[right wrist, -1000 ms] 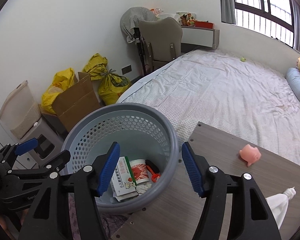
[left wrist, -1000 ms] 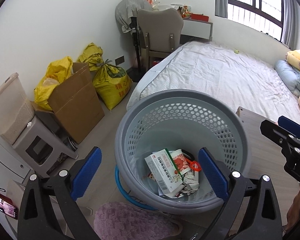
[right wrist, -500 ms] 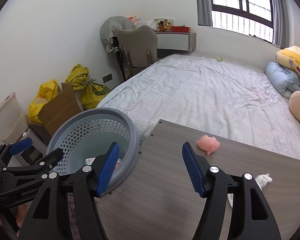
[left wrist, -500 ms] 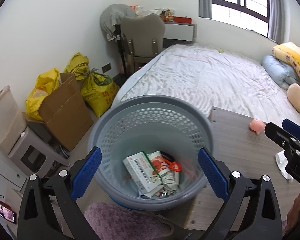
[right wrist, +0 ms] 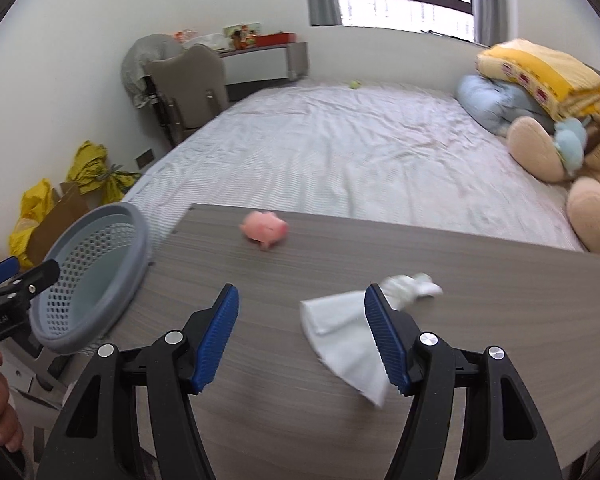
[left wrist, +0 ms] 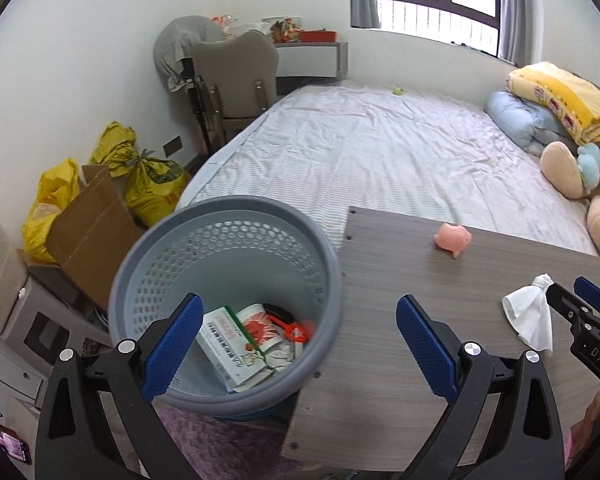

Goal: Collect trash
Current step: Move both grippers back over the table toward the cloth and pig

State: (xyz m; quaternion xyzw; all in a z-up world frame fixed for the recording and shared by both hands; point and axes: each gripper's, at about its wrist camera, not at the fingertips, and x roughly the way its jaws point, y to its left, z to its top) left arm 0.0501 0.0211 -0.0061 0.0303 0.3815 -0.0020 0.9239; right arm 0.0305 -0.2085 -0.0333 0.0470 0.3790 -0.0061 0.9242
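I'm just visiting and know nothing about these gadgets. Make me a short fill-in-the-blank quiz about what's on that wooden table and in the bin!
1. The crumpled tissue lying on the table is ____ in colour.
2. The small toy pig on the table is ____.
3. The grey basket stands off the table's ____ edge in both views.
4. The right gripper has its jaws ____, with nothing clamped.

Missing words: white; pink; left; open
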